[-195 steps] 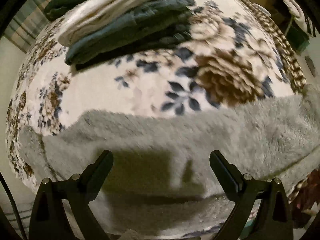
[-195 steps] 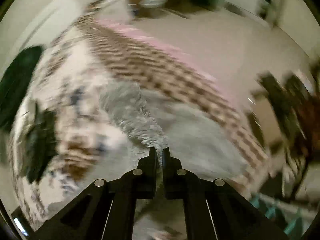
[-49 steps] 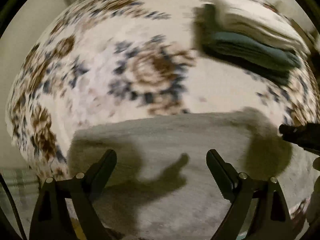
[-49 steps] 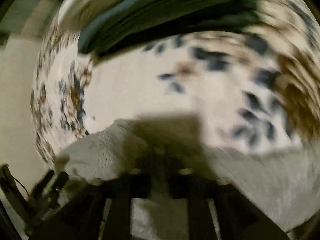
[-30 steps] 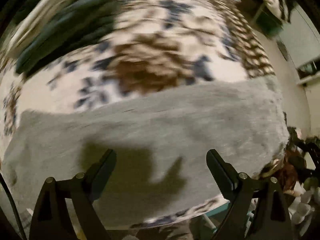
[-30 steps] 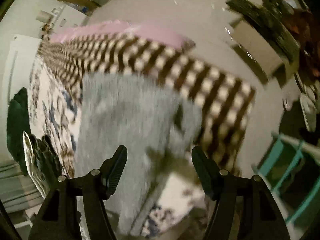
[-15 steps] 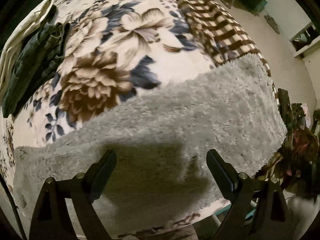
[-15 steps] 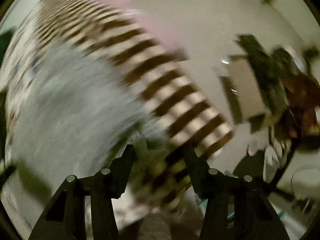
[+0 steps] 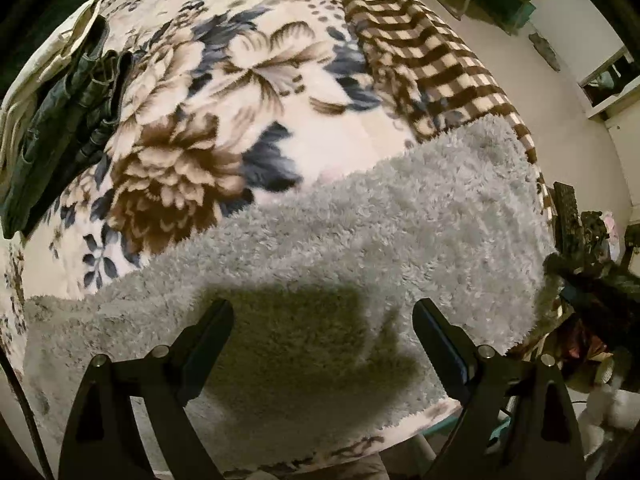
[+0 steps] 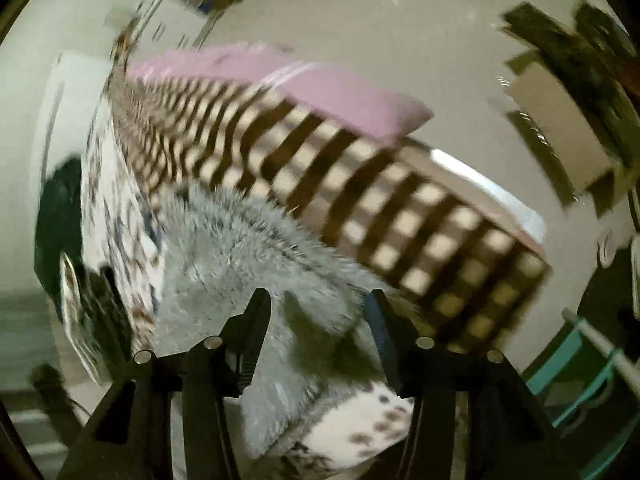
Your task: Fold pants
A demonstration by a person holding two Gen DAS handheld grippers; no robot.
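The grey fluffy pants [image 9: 360, 248] lie folded flat across the near edge of a bed with a floral blanket [image 9: 200, 140]. My left gripper [image 9: 322, 320] is open and empty, hovering just above the pants' middle. My right gripper [image 10: 316, 308] is open, its fingers straddling the end of the grey pants [image 10: 248, 264] at the bed corner; the view is blurred and contact is unclear. It also shows in the left wrist view [image 9: 592, 300] at the pants' right end.
A stack of folded dark and cream clothes [image 9: 52, 112] lies at the far left of the bed. A brown checked blanket border [image 9: 440, 64] and pink sheet [image 10: 280, 76] run along the bed's right side. Clutter and a teal rack [image 10: 580, 364] stand on the floor.
My right gripper let go of the pants and opened, then swung to the pants' end at the bed corner. My left gripper stayed open, shifting over the folded pants.
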